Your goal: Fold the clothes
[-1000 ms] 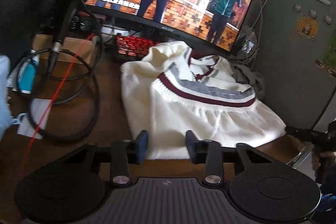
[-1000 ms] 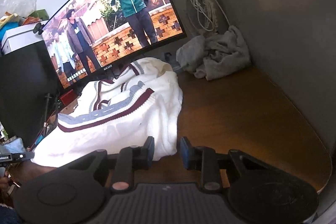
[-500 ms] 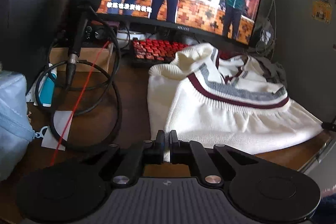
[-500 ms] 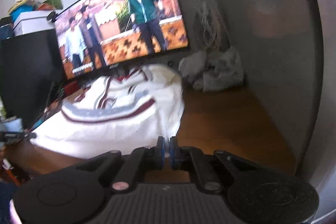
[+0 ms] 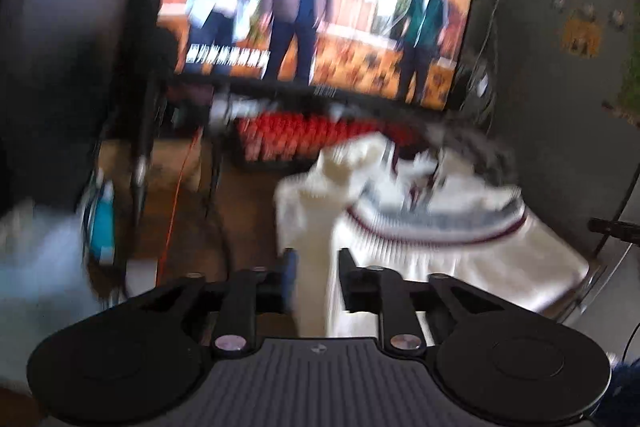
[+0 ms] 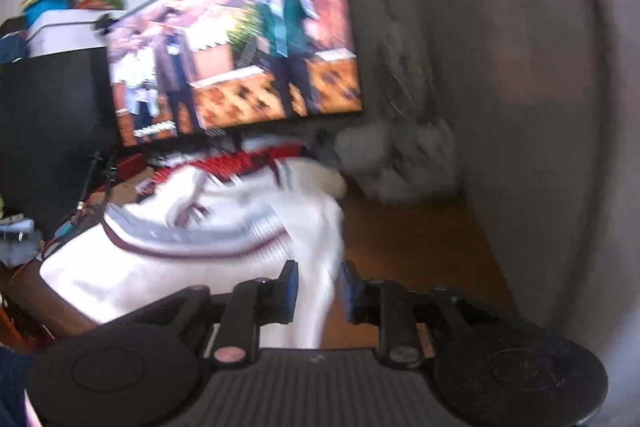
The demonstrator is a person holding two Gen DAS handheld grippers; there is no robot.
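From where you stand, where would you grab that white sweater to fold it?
By its near hem, one corner per gripper, coming in from the front desk edge. The sweater lies flat with that edge nearest, and cloth already sits between the left gripper and right gripper.

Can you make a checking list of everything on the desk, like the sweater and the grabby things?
Surface: brown wooden desk, partly bare.
Job's things: white sweater with dark red and grey stripes, lying rumpled.
Clutter: red keyboard, grey cloth.
Grippers: left gripper and right gripper both have fingers apart with sweater fabric between them.
Cables: black loops beside the sweater.
Surroundings: monitor showing a video; image blurred.
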